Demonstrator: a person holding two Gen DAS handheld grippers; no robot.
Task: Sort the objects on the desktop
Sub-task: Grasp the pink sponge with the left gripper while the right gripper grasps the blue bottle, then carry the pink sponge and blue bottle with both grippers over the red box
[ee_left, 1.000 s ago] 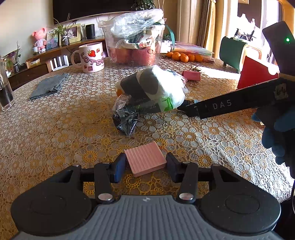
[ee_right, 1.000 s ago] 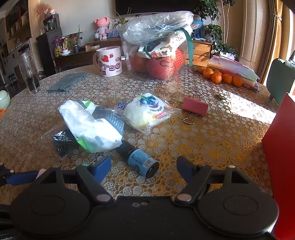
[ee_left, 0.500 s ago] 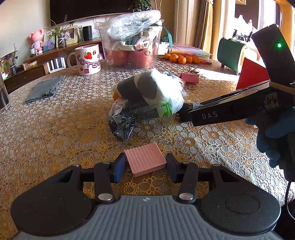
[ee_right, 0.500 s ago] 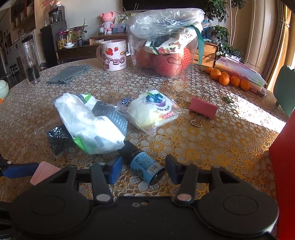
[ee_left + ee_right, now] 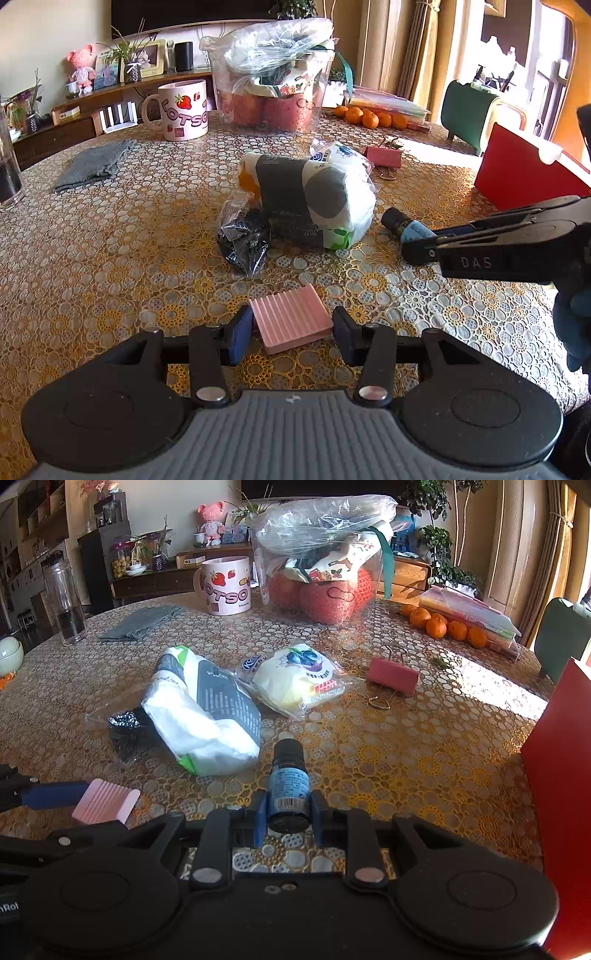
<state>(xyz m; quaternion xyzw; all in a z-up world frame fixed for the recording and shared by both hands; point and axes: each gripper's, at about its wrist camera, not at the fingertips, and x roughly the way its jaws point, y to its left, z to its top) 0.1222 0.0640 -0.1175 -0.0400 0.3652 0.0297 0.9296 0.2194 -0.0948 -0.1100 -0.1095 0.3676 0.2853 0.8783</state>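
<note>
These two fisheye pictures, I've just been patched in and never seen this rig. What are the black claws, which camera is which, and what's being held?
No robot arm here: a person holds a hand-held claw in each hand, and each claw carries a camera looking forward along its two fingers.

The left wrist view shows the left claw at the bottom, its pads against a pink ribbed block. The right claw comes in from the side.

The right wrist view shows the right claw closing its jaws on a small blue bottle that lies between them.

Both sit on a lace-covered table. Also on it: a white wipes pack, a black bag, a snack packet, a pink binder clip, a mug and a red box.
</note>
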